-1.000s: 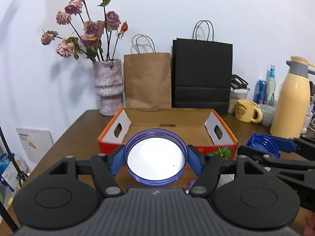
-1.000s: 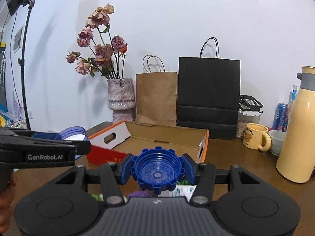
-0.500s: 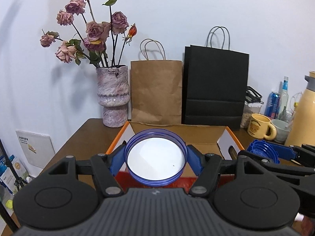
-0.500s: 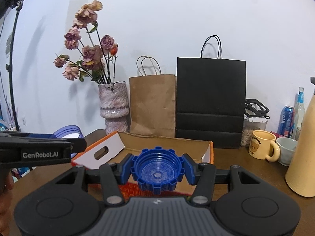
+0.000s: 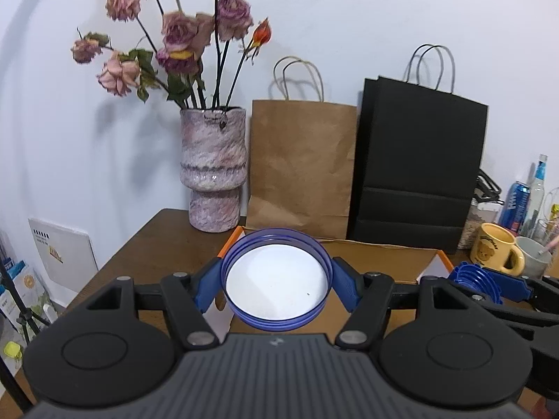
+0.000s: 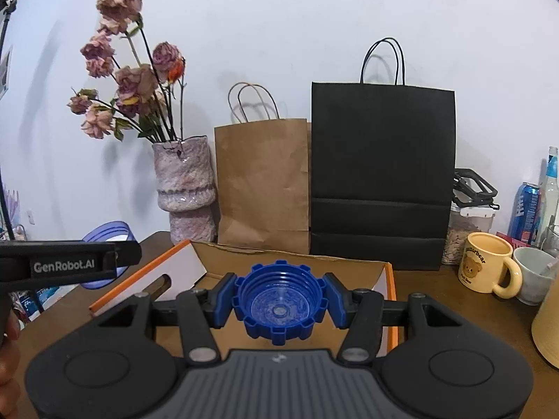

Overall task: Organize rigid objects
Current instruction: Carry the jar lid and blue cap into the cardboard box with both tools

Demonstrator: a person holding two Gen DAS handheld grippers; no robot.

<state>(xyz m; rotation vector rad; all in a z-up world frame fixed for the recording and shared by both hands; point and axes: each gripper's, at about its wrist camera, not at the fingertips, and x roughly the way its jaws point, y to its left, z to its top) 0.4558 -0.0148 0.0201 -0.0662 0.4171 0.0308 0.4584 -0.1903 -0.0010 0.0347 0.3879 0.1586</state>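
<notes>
My left gripper (image 5: 276, 284) is shut on a purple-rimmed lid with a white inside (image 5: 277, 288), held over the near left end of an open cardboard box with orange edges (image 5: 380, 258). My right gripper (image 6: 279, 298) is shut on a dark blue ribbed cap with a toothed rim (image 6: 279, 302), held above the same box (image 6: 297, 272). The purple lid also shows at the left of the right wrist view (image 6: 106, 235), and the blue cap at the right of the left wrist view (image 5: 475, 281). The box floor under both grippers is mostly hidden.
A stone-look vase with dried roses (image 5: 213, 171), a brown paper bag (image 5: 302, 167) and a black paper bag (image 5: 419, 164) stand behind the box. A yellow bear mug (image 6: 487, 267), a white cup (image 6: 534, 272), cans and a bottle stand at the right on the wooden table (image 5: 146, 255).
Both grippers have moved forward and up, closer to the box and the bags, each still holding its lid. The box front wall has dropped out of view.
</notes>
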